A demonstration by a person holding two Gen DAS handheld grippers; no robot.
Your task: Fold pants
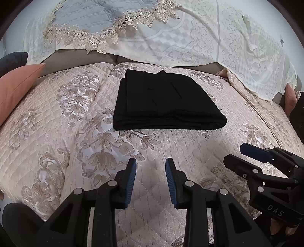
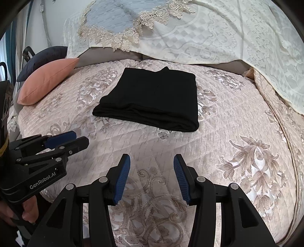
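Note:
Black pants (image 1: 167,102) lie folded into a flat rectangle on the pink quilted bedspread (image 1: 57,117), also in the right wrist view (image 2: 152,100). My left gripper (image 1: 151,163) is open and empty, held above the quilt in front of the pants. My right gripper (image 2: 152,159) is open and empty, also short of the pants. The right gripper shows in the left wrist view (image 1: 235,153) at the lower right. The left gripper shows in the right wrist view (image 2: 79,138) at the left. Neither touches the pants.
A salmon pillow (image 2: 47,81) and a dark pillow (image 2: 45,57) lie at the left. A cream lace cover (image 2: 228,38) with a blue quilted piece (image 2: 110,17) drapes the headboard behind. A second salmon pillow (image 1: 290,95) is at the far right.

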